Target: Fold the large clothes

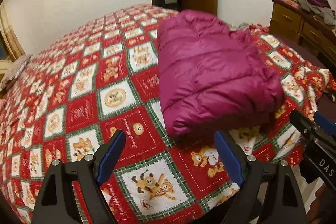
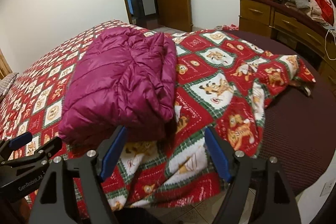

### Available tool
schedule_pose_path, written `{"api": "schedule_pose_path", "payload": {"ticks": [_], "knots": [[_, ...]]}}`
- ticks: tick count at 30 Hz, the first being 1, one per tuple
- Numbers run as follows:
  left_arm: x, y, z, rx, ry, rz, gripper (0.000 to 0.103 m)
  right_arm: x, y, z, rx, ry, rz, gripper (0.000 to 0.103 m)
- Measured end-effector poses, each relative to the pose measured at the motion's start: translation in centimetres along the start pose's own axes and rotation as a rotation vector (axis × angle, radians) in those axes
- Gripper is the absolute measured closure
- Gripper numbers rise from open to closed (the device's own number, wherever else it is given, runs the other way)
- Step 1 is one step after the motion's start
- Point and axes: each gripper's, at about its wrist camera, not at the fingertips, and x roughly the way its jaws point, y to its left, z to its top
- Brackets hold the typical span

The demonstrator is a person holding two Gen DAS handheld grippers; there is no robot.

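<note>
Both our claws, left claw [image 1: 170,152] and right claw [image 2: 166,150], stand wide apart, gripping nothing. We see the folded magenta puffer jacket [image 2: 119,85] lying on the bear-patterned blanket [image 1: 84,81] near the bed's front edge, just beyond our fingertips.

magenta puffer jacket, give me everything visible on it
The magenta puffer jacket is shiny, quilted in horizontal channels, and looks like a thin nylon shell. It is folded into a puffy, rumpled rectangular bundle lying flat on the red teddy-bear blanket on the bed. Nothing else touches it; both tongs are open and short of it.
</note>
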Motion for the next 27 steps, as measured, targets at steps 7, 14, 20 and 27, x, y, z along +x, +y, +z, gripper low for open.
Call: {"api": "schedule_pose_path", "payload": {"ticks": [7, 14, 20, 27], "knots": [[-5.3, 0.0, 1.2, 0.01, -0.159, 0.012, 0.016, -3.6, 0.3, 1.0, 0.006, -0.097, 0.008, 0.021], [-9.6, 0.2, 1.9, 0.013, -0.317, 0.06, 0.016, -7.7, 1.0, 2.3, 0.001, -0.238, 0.004, 0.013], [-11.7, 1.0, 2.3, -0.021, -0.361, 0.013, 0.016, -9.9, 1.2, 3.2, 0.015, -0.308, 0.015, 0.012], [-13.3, 1.4, 2.4, -0.037, -0.402, 0.002, 0.016, -11.5, 1.6, 3.7, 0.013, -0.363, 0.028, 0.007]]}}
